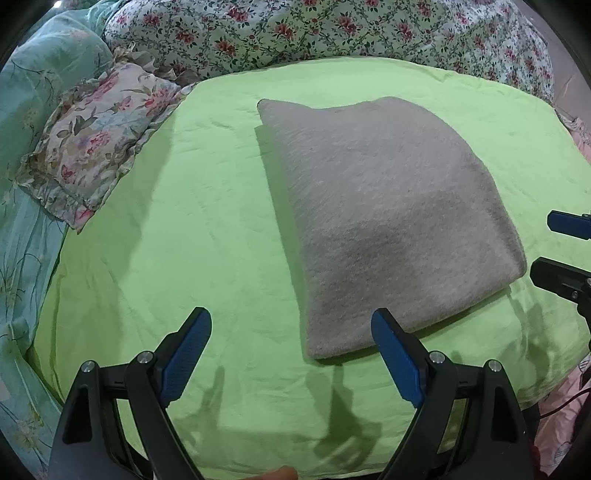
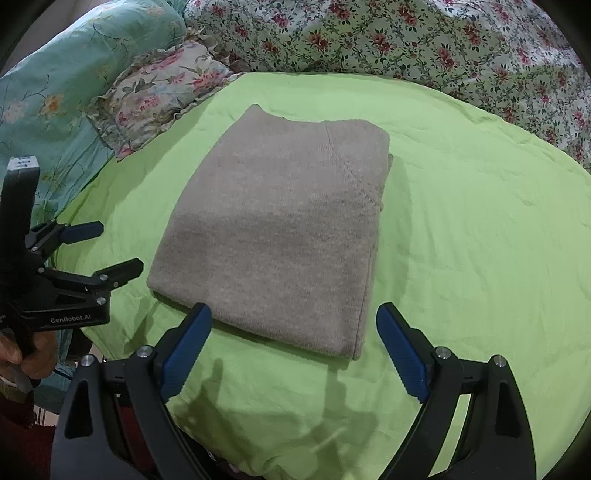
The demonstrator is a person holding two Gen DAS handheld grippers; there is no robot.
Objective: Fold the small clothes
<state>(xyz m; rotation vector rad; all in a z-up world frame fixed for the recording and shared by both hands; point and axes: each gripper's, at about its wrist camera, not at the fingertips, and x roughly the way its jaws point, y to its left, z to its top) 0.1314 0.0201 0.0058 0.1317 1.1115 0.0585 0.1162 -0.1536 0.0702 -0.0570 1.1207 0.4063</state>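
A grey knitted garment (image 1: 376, 221) lies folded into a thick rectangle on a light green sheet (image 1: 207, 236). It also shows in the right wrist view (image 2: 277, 229), with a sleeve seam on its right side. My left gripper (image 1: 291, 328) is open and empty, just in front of the garment's near left corner; it also shows in the right wrist view (image 2: 110, 247). My right gripper (image 2: 293, 325) is open and empty, its jaws astride the garment's near edge without touching it; it also shows at the right edge of the left wrist view (image 1: 557, 247).
A floral frilled pillow (image 1: 96, 140) lies at the back left of the green sheet (image 2: 461, 229). A floral quilt (image 1: 332, 29) runs along the back and a teal quilt (image 1: 26, 110) along the left. Pink fabric (image 1: 565, 402) lies at the right front.
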